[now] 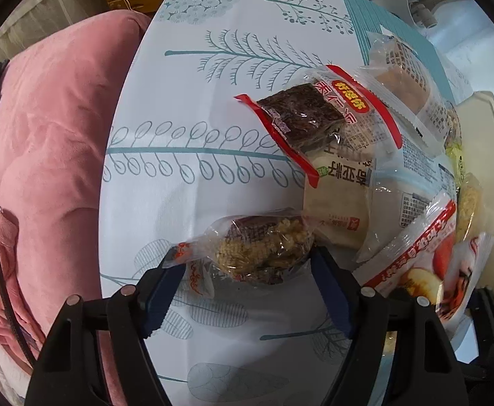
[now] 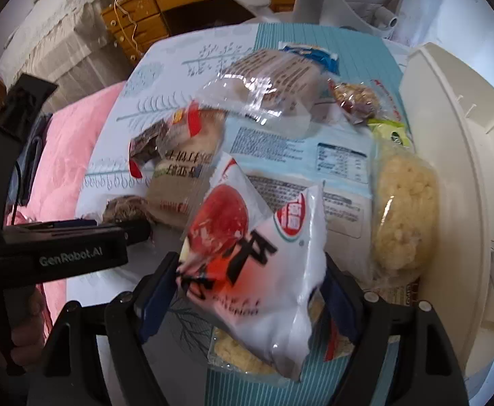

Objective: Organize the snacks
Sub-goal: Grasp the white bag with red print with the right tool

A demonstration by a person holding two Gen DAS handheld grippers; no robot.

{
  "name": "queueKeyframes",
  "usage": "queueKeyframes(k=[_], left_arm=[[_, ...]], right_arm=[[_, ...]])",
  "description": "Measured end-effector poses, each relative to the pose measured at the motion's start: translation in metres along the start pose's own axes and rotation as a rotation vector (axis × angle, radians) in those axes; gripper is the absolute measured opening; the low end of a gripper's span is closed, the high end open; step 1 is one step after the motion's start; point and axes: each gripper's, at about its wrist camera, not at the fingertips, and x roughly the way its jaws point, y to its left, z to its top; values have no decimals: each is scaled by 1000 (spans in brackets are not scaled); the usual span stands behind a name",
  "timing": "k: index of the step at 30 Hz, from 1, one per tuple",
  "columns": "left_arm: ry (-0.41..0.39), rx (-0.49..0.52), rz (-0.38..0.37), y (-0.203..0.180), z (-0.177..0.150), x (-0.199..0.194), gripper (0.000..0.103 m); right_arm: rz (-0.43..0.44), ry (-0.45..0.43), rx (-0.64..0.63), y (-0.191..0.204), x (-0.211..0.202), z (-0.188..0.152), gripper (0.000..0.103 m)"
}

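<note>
Left wrist view only: showed a pink quilt (image 1: 50, 142) beside the round table (image 1: 186, 108) with its leaf-print cloth, and a dark date-cake packet (image 1: 297, 115) with red edges lying atop the snack pile.
Right wrist view only: showed a wooden desk with drawers (image 2: 165, 10) behind the table, a puffed-rice cake pack (image 2: 404, 213) next to the white bin (image 2: 456, 155), a large blue-and-white bag (image 2: 301, 155) under the pile, and a bare hand (image 2: 27, 321) low at the left edge.
Both views: showed the beige paper-look packet (image 1: 338, 209) in the middle of the heap.
Left gripper (image 1: 247, 284): pointed straight down at the table, jaws parted, blue pads on either side of a clear walnut-date snack packet (image 1: 264, 247) lying on the cloth; contact with the pads could not be told.
Left gripper seen from the right: black body marked GenRobot.AI, at the left edge over the table rim.
Right gripper (image 2: 247, 297): tilted steeply downward over the pile near the bin, jaws apart around a white-and-red pouch (image 2: 257, 264) standing between the fingers; left pad (image 2: 159, 301) looked pressed to the pouch edge, right pad hidden behind it, grip uncertain.
Snacks: heaped on the table's right half, next to the bin.
</note>
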Motion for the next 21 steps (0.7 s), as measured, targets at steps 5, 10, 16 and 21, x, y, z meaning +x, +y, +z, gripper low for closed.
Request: queueKeyframes(k=[5,10,16,21], left_arm=[[2,-7,-29,8,0,2,70],[-26,27,-35,7,-4,-1,61],[-33,36,-44,7,-6,-6,57],[-36,41,-49,13,-19,-13,31]], right_arm=[[2,17,-8,-1,0,0,69],[11,26,10,-4,-6,-2,66],[19,36,49,-8,-20,-13,66],[26,33,83,-10,-35,-26,65]])
